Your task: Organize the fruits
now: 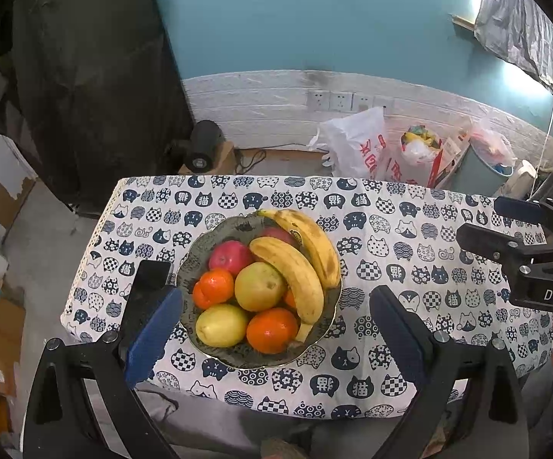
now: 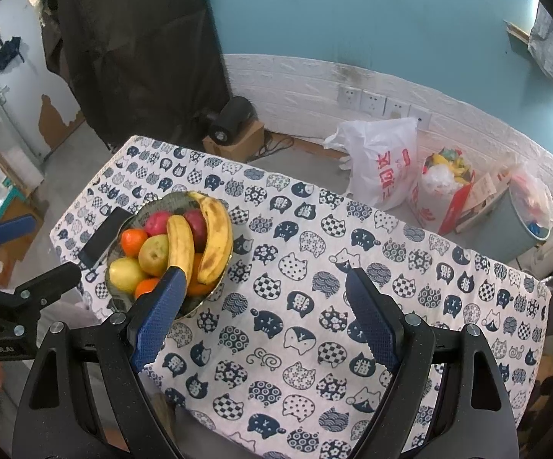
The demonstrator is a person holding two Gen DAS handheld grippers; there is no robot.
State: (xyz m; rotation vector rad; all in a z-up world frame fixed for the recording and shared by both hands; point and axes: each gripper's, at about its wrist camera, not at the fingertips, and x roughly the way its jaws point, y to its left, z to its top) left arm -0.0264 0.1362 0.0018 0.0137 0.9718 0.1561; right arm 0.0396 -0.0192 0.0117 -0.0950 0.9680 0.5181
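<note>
All fruits lie in the bowl (image 1: 184,267) on the bench (image 1: 391,267); both grippers, left (image 1: 276,329) and right (image 2: 265,313), hover with fingers spread, holding nothing.

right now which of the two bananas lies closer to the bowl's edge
The browner, bruised yellow banana, curving along the patterned bowl's rim. The cleaner yellow banana lies inward of it, draped over the fruit pile.

The left wrist view looks down and forward from above the table's (image 1: 448,363) near edge, straight over the fruit bowl (image 1: 196,260). The right wrist view sits further right, facing the same wall; both share bowl, tablecloth and floor bags (image 2: 383,164).
</note>
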